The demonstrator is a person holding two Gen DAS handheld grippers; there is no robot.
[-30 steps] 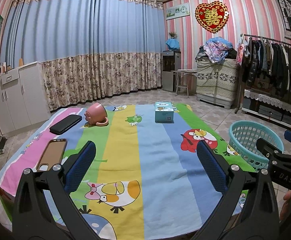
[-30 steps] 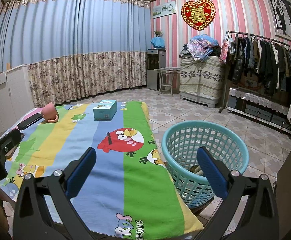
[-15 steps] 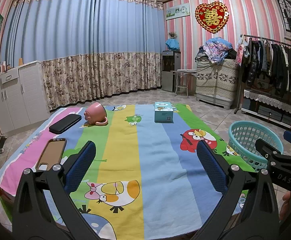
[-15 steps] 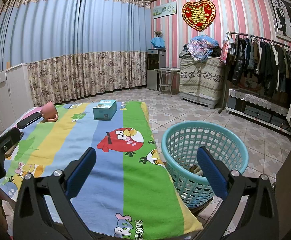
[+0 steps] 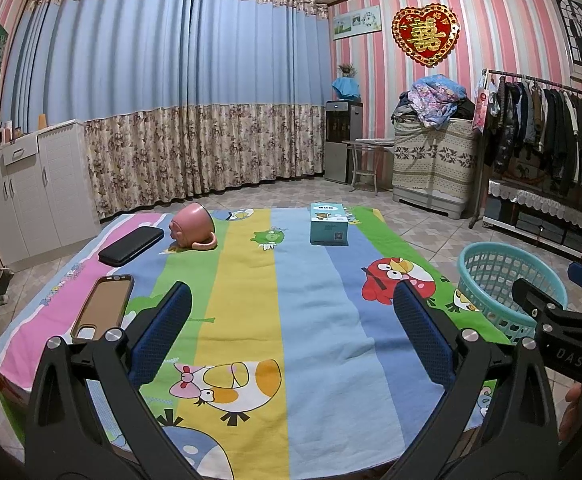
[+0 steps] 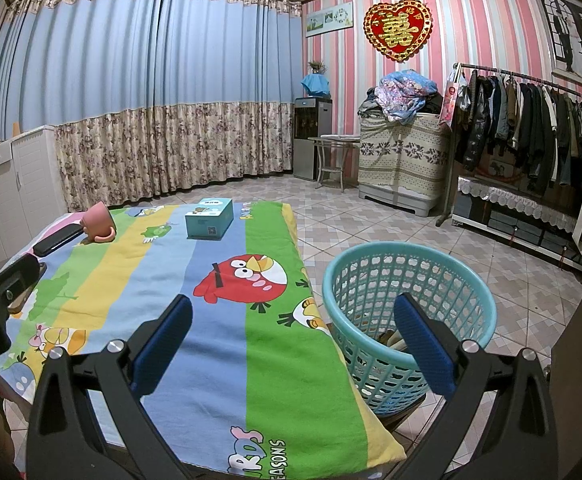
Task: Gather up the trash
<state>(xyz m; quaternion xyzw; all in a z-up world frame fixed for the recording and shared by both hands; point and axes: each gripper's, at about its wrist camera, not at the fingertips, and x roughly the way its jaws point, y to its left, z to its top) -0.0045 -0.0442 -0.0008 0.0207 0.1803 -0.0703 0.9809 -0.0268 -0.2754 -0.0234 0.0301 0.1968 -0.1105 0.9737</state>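
Hovering over the near edge of the desk [image 5: 315, 320], the left hand-held gripper [image 5: 291, 320] is standing released, its blue pads wide apart with nothing between them. The right hand-held gripper [image 6: 291, 324] is likewise spread and empty, hanging above the desk's right edge and the basket [image 6: 467, 276]. That teal basket is sitting on the floor just beside the desk, and some scraps are showing at its bottom, too dim to name. On the cartoon-print cloth [image 5: 247, 280] a pink mug [image 5: 193, 226] is lying on its side at the far left, with a black case [image 5: 131, 245] just left of it. A phone case [image 5: 103, 307] is lying nearer, close to the left fingers [image 5: 163, 332]. A teal box [image 5: 328, 224] is resting at the far end, well apart from both grippers.
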